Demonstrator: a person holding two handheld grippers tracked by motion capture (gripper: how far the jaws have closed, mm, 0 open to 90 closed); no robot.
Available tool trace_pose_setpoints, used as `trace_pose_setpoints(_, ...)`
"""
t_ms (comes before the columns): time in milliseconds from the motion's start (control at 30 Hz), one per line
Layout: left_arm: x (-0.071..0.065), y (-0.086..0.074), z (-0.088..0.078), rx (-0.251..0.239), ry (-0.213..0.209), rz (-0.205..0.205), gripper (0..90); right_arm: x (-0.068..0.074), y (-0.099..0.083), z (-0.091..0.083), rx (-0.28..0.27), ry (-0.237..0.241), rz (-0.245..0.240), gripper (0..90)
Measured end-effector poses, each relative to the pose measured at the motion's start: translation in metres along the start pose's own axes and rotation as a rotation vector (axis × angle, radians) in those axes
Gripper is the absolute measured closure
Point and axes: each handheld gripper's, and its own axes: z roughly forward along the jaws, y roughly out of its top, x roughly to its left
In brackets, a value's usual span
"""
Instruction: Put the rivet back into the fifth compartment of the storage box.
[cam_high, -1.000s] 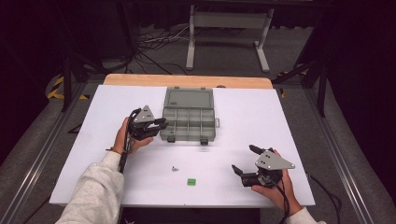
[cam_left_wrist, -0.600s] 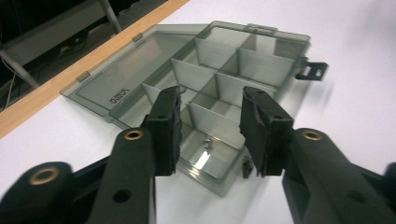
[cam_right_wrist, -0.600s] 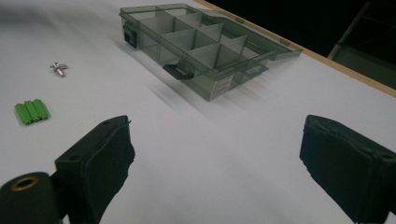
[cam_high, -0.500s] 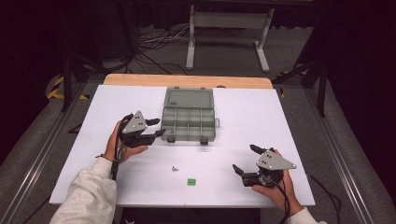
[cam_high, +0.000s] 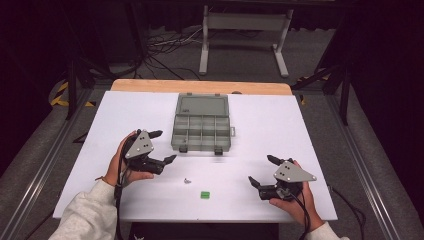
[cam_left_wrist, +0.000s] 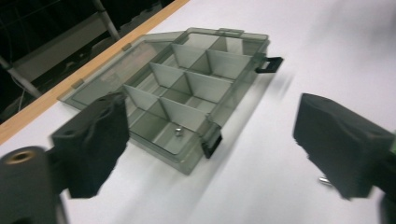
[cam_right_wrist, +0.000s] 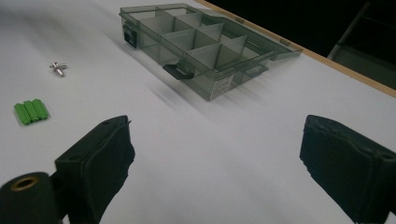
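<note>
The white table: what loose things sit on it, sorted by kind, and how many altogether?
Grey compartment box, lid open: 1
Small metal screws: 2, one inside a box compartment, one loose on the table
Green plastic pieces, lying together side by side: 3
Total: 6

On the table, the compartment box lies far and central with a screw in one compartment, while another screw and the block lie nearer, the block right of that screw.
</note>
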Motion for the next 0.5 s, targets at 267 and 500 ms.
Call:
trace_pose_setpoints(267,-0.016,-0.013,-0.001,0.014,-0.068,-0.023,4.4,0.001,0.000,0.001,0.005,0.002,0.000,9.4)
trace_pose_setpoints(500,-0.031,-0.026,0.011,0.091,-0.173,-0.013,8.5,0.001,0.000,0.001,0.008,0.004,-0.004,9.4)
